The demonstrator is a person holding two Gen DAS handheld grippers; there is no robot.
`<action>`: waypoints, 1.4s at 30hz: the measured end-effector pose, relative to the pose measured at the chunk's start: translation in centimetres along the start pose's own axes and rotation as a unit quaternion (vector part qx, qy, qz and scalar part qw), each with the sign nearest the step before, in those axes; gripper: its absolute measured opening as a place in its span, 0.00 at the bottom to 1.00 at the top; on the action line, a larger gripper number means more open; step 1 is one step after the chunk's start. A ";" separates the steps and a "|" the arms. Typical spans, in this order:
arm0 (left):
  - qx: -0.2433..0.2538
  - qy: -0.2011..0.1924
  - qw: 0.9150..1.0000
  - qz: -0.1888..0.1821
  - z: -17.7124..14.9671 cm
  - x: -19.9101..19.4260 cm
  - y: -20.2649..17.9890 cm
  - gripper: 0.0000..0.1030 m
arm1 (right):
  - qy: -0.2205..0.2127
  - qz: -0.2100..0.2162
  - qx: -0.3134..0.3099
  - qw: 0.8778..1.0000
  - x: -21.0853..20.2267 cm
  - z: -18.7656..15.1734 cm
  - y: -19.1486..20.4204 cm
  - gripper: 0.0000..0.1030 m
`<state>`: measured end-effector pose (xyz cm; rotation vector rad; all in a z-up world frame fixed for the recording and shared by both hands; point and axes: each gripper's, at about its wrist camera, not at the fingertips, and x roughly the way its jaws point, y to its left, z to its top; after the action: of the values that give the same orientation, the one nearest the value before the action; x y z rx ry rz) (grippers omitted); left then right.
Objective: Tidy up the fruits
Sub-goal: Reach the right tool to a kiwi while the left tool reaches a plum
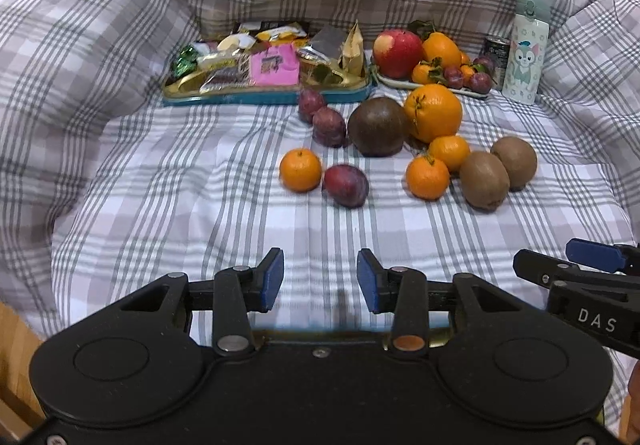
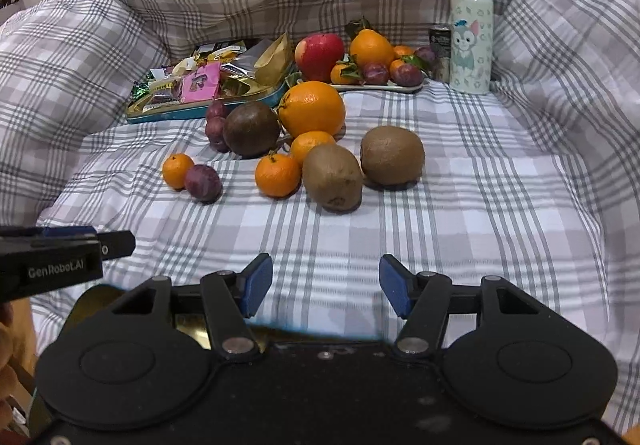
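Loose fruit lies on the checked bedcover: a small tangerine [image 1: 300, 169] beside a plum [image 1: 345, 185], two plums [image 1: 322, 116], a dark brown round fruit [image 1: 378, 127], a big orange [image 1: 433, 112], two tangerines [image 1: 428, 177] and two kiwis [image 1: 485, 180]. A white plate [image 1: 400, 83] at the back holds an apple [image 1: 398, 49], an orange and small fruits. My left gripper [image 1: 320, 279] is open and empty, well short of the fruit. My right gripper [image 2: 326, 287] is open and empty, in front of the kiwis [image 2: 333, 177].
A blue tin tray [image 1: 264, 97] of wrapped snacks sits at the back left. A patterned bottle [image 1: 525, 53] and a dark can [image 1: 495, 57] stand at the back right. Bunched bedcover rises on the left, right and back. Each gripper shows at the edge of the other's view.
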<state>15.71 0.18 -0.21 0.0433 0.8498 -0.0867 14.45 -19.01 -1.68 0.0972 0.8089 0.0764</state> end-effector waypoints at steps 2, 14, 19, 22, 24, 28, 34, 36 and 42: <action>0.003 -0.002 1.000 -0.006 0.6 0.5 0.0 0.48 | 0.000 -0.003 -0.005 1.000 0.7 0.5 -0.1 0.60; 0.022 0.021 0.999 -0.034 2.7 3.9 -0.5 0.42 | 0.006 -0.020 -0.012 1.000 4.9 3.5 -0.5 0.55; 0.039 0.018 0.998 -0.039 3.7 4.7 -0.7 0.42 | 0.010 -0.019 -0.021 1.000 6.5 4.3 -0.4 0.55; 0.048 0.017 0.998 -0.041 4.2 5.3 -0.8 0.42 | 0.008 -0.017 -0.021 1.000 7.2 4.8 -0.4 0.55; 0.051 0.021 0.997 -0.047 4.5 5.8 -0.9 0.42 | 0.009 -0.015 -0.021 1.000 7.6 4.9 -0.3 0.55; 0.050 0.027 0.997 -0.056 4.8 6.6 -1.0 0.42 | 0.008 -0.017 -0.030 0.999 8.3 5.2 -0.1 0.55; 0.044 0.033 0.997 -0.053 5.1 7.8 -1.2 0.42 | 0.010 -0.014 -0.026 1.000 9.0 5.2 -0.3 0.55; 0.037 0.034 0.997 -0.053 5.3 8.1 -1.0 0.42 | 0.009 -0.014 -0.027 0.999 9.2 5.2 -0.2 0.55; 0.030 0.032 0.998 -0.049 5.7 8.7 -0.8 0.42 | 0.012 -0.012 -0.024 1.000 9.9 5.2 -0.2 0.55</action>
<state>25.63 -1.55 -2.94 0.0611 0.9132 -0.2038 25.05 -18.51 -5.21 0.0410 0.8324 0.0740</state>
